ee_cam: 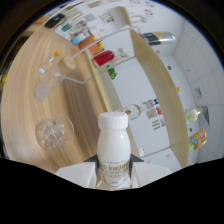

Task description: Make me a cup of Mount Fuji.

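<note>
The white bottle [112,150], capped and labelled low on its body, sits right between the fingers [114,176], which pinch it from both sides near its base, and it looks lifted above the wooden desk [30,85], with the whole scene tilted. Beside the bottle, off to its left, a clear glass [54,131] holding what looks like ice rests on the desk, and beyond that glass lies a clear jug or pitcher [50,80], hard to make out. Beyond the bottle runs a white shelf [135,85] with small packets and cans. The risk here, I'd say: the hold is low and the bottle top-heavy, so a quick swing could pivot it out of the fingers. The cap looks on, so pouring now would give nothing; and a careless approach could clip the glass and knock it over.
</note>
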The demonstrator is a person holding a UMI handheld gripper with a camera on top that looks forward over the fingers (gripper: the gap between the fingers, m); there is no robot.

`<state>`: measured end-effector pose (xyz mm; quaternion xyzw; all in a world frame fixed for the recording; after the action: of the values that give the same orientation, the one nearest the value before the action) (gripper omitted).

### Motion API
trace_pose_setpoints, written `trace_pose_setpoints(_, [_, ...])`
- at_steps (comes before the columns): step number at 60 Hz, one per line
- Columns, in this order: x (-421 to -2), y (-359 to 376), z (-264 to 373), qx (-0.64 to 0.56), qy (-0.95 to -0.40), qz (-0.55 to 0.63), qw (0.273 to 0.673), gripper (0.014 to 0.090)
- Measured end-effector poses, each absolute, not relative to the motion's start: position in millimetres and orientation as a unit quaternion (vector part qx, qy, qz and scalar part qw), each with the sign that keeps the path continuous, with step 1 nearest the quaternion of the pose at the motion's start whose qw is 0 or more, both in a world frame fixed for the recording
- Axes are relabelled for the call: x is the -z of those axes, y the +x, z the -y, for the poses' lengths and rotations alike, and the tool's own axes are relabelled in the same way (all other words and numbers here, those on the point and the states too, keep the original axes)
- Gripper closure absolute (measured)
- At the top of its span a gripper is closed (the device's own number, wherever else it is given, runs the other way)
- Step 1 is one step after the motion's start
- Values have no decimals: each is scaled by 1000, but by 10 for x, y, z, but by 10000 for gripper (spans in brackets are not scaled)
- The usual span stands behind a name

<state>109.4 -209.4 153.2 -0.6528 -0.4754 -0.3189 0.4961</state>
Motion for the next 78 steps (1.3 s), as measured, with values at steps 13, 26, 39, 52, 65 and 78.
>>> trace_pose_setpoints(13, [-1780,1106,2151,89,-754,236,607,564])
trace_pose_setpoints(26, [-1163,1279,2048,-10,-810,97,579,562])
trace_pose_setpoints(39, [-659,1329,2028,-40,-833,49,550,560])
trace_pose_setpoints(52, [-571,1340,2119,-51,-834,34,549,549])
trace_pose_setpoints(65, [-531,1382,2235,-49,-842,22,537,523])
trace_pose_setpoints(78, [-772,1445,2422,-24,-862,-11,506,188])
